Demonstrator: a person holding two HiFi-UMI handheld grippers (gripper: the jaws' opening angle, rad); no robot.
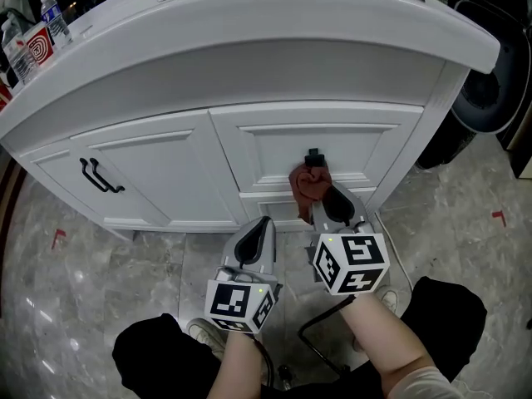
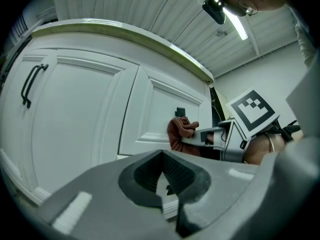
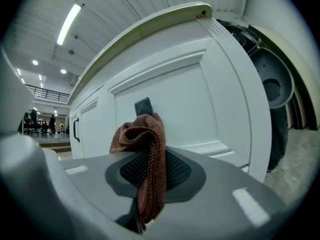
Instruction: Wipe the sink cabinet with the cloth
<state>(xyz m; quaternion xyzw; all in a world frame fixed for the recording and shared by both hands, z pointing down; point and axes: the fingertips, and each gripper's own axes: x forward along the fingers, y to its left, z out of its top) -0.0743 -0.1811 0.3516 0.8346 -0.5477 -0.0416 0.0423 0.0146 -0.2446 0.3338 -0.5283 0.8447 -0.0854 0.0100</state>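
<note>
A reddish-brown cloth (image 1: pixel 309 184) is bunched against the white sink cabinet's (image 1: pixel 249 152) upper drawer front, just below its small black knob (image 1: pixel 313 155). My right gripper (image 1: pixel 326 207) is shut on the cloth (image 3: pixel 145 159), which hangs between its jaws and touches the drawer panel (image 3: pixel 190 109). My left gripper (image 1: pixel 256 233) hovers lower left of it, shut with nothing held, pointing at the cabinet front. In the left gripper view the cloth (image 2: pixel 180 131) and the right gripper (image 2: pixel 210 136) show at the right, by the knob (image 2: pixel 180 112).
A black bar handle (image 1: pixel 100 176) is on the left cabinet door. Water bottles (image 1: pixel 55 17) and a carton (image 1: pixel 30 50) stand on the countertop at the far left. A dark round appliance (image 1: pixel 490 90) sits right of the cabinet. The floor is grey marble tile (image 1: pixel 66 289).
</note>
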